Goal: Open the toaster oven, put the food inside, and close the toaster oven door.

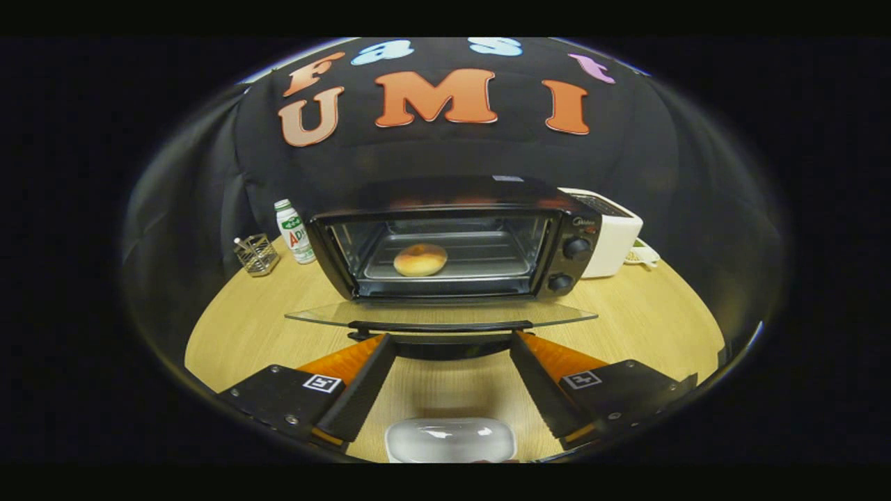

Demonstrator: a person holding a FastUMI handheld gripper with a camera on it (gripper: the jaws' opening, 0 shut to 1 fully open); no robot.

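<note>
A toaster oven (452,236) on the worktop (237,327) faces the claw (452,341), its door (438,314) dropped flat, long edge crosswise. A bun (420,259) rests on the tray inside. The claw gapes, gripping nothing.

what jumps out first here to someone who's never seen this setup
The black toaster oven on the wooden table, its glass door folded down flat just ahead of the open fingers. Inside, a round bun sits on the tray. A small bottle stands left of the oven, a white appliance right of it.
</note>
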